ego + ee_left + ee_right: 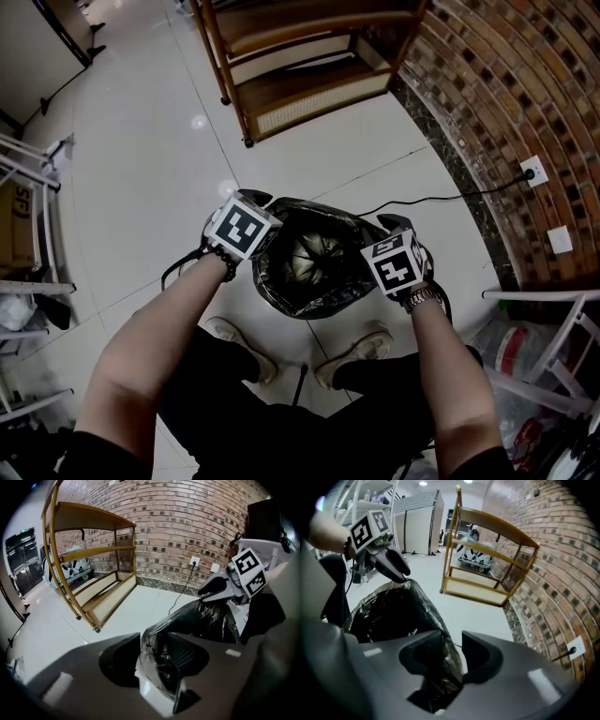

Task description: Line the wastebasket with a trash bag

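Wastebasket (153, 696) stood on the floor, a black trash bag (310, 255) in it and draped over its rim. I noted a wooden shelf (300, 56) beyond the wastebasket and a cord (422, 200) running off its right. Left gripper (153, 641) was at the wastebasket's left rim, jaws spread, bag film loose between them. Right gripper (451, 637) was at the right rim, jaws partly apart around the film, not pinching.

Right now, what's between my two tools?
The black trash bag, opened over the wastebasket, fills the stretch between the left tool and the right tool; the head view shows this.
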Demonstrator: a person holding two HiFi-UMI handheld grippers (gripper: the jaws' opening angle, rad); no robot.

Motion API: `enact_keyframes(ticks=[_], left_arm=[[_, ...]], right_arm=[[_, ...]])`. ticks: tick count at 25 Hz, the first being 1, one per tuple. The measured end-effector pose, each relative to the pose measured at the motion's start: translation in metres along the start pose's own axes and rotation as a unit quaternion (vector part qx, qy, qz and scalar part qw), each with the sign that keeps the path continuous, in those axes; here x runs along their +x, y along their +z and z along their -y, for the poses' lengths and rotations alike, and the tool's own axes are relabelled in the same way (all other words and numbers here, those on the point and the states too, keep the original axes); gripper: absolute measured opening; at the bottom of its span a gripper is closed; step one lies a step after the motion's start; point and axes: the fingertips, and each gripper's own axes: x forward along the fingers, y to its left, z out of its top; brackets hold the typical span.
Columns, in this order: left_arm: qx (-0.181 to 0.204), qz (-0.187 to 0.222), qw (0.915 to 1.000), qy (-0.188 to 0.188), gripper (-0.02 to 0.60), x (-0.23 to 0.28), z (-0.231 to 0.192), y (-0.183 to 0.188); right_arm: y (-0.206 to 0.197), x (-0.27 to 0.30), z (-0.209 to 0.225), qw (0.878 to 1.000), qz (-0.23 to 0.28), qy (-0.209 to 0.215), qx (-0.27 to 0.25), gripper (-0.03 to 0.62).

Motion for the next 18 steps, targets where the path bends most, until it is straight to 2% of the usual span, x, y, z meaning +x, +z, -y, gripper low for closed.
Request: enact_keyframes(ticks=[3, 6, 8, 11, 13, 14, 16, 18], left_arm=[[-0.008, 0.000, 1.0000, 0.003, 0.179, 0.001, -0.001, -0.007], [-0.017, 0.000, 0.9999, 0.003, 0.179, 0.003, -0.001, -0.010], [-0.021, -0.004, 0.9997, 0.009, 0.178, 0.006, -0.002, -0.012], [-0.031, -0.007, 0.9993, 0.021, 0.170, 0.011, -0.007, -0.014], [-0.039, -0.005, 0.9989, 0.027, 0.170, 0.012, -0.013, -0.013], [-0.041, -0.004, 0.9987, 0.031, 0.170, 0.012, -0.016, -0.012], [-0.044, -0.001, 0.9984, 0.036, 0.170, 0.012, -0.022, -0.010], [-0.044, 0.004, 0.9985, 0.031, 0.170, 0.014, -0.022, -0.007]], right_arm=[[0.001, -0.005, 0.005, 1.000, 0.021, -0.001, 0.020, 0.150], [0.009, -0.011, 0.016, 0.998, 0.050, -0.020, 0.044, 0.150], [0.010, -0.007, 0.021, 0.997, 0.046, -0.029, 0.050, 0.150], [0.014, -0.005, 0.016, 0.998, 0.050, -0.014, 0.043, 0.150], [0.021, -0.014, 0.001, 0.997, 0.070, 0.014, 0.013, 0.150], [0.022, -0.017, -0.009, 0.997, 0.070, 0.024, -0.019, 0.150], [0.019, -0.012, -0.020, 0.995, 0.044, 0.023, -0.090, 0.150], [0.015, 0.002, -0.017, 0.994, 0.016, 0.010, -0.109, 0.150]])
